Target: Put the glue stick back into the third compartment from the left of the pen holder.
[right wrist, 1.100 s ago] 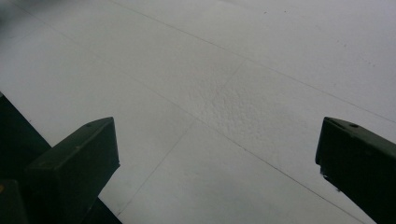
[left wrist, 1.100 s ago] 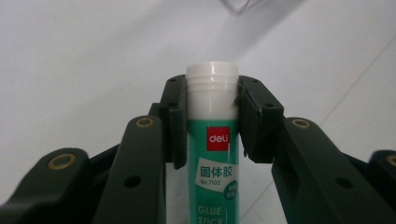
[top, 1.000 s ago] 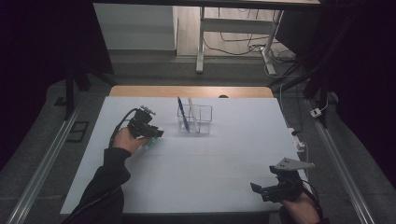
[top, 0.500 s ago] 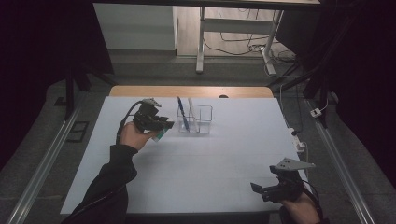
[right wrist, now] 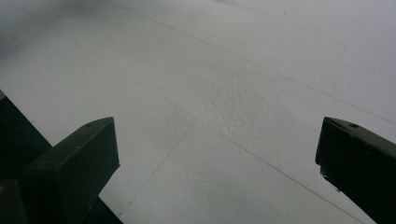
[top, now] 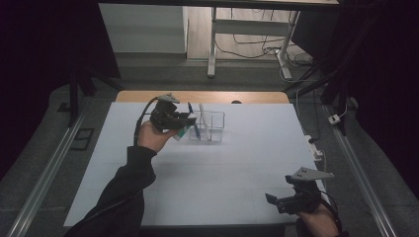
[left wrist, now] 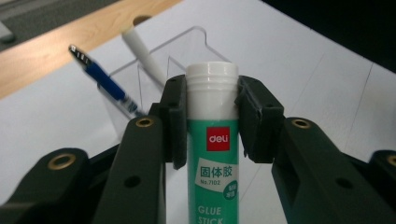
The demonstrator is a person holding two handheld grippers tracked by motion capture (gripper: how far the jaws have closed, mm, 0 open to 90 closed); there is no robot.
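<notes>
left gripper view | left gripper [left wrist: 212, 123] clamps glue stick [left wrist: 213, 140] | right gripper [right wrist: 219, 158] spread wide

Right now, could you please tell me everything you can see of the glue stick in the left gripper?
The glue stick is a green tube with a white ridged cap, a red Deli logo, and a white label above the words GLUE STICK. It looks like plastic. The left gripper clamps it just below the cap, jaws on either side. It is held above the white table, beside the clear pen holder.
</notes>
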